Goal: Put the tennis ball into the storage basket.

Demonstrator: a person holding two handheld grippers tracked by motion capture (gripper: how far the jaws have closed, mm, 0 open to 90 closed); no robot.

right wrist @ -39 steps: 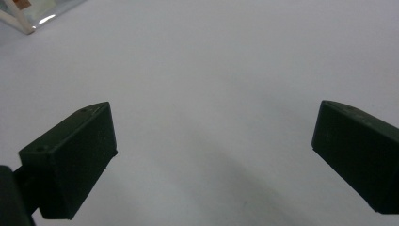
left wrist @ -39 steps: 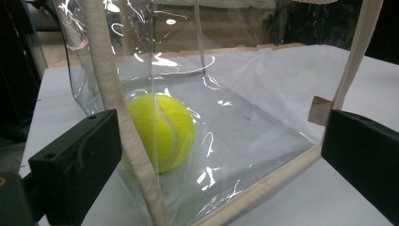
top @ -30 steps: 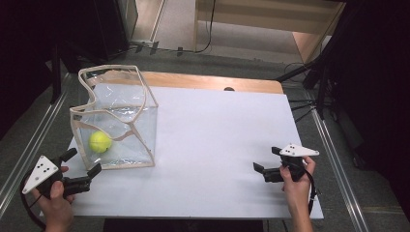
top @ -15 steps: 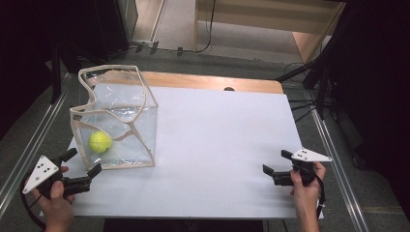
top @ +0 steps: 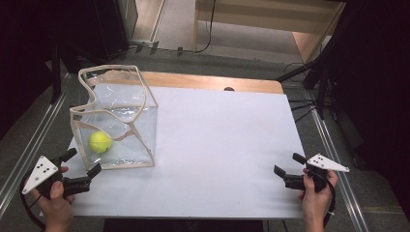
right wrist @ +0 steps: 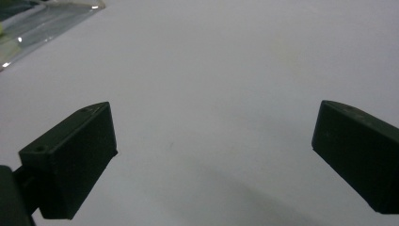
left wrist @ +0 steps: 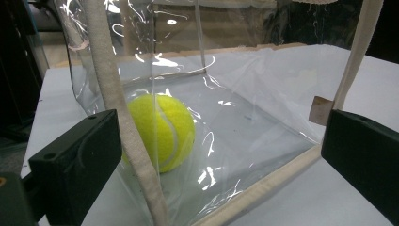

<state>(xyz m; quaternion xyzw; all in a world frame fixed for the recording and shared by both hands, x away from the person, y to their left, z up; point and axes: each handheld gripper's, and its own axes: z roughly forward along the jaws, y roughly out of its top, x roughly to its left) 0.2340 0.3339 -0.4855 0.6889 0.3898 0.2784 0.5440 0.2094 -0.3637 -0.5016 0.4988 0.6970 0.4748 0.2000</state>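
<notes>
A white table (top: 217,154) seen from above, with a clear plastic tote bag (top: 125,121) trimmed in beige webbing standing at the left of the frame. A yellow-green tennis ball (top: 100,141) rests on the bag's floor, close to its near wall. At the lower left, the left gripper (top: 80,166), held in a hand, hovers just outside that near wall with its jaws spread wide and holding nothing. In the left gripper view the ball (left wrist: 160,132) sits left of centre behind the clear wall and a beige strap (left wrist: 127,122), framed between the two black jaws. At the lower right of the high view, the right gripper (top: 285,166) rests well apart from the bag, jaws also wide and empty, over bare tabletop. The work appears to be at the approach stage, likely a reach for the bag or ball. The wall and the sagging rim stand between jaws and ball, so the next move probably calls for going over the top opening or gripping the strap.
</notes>
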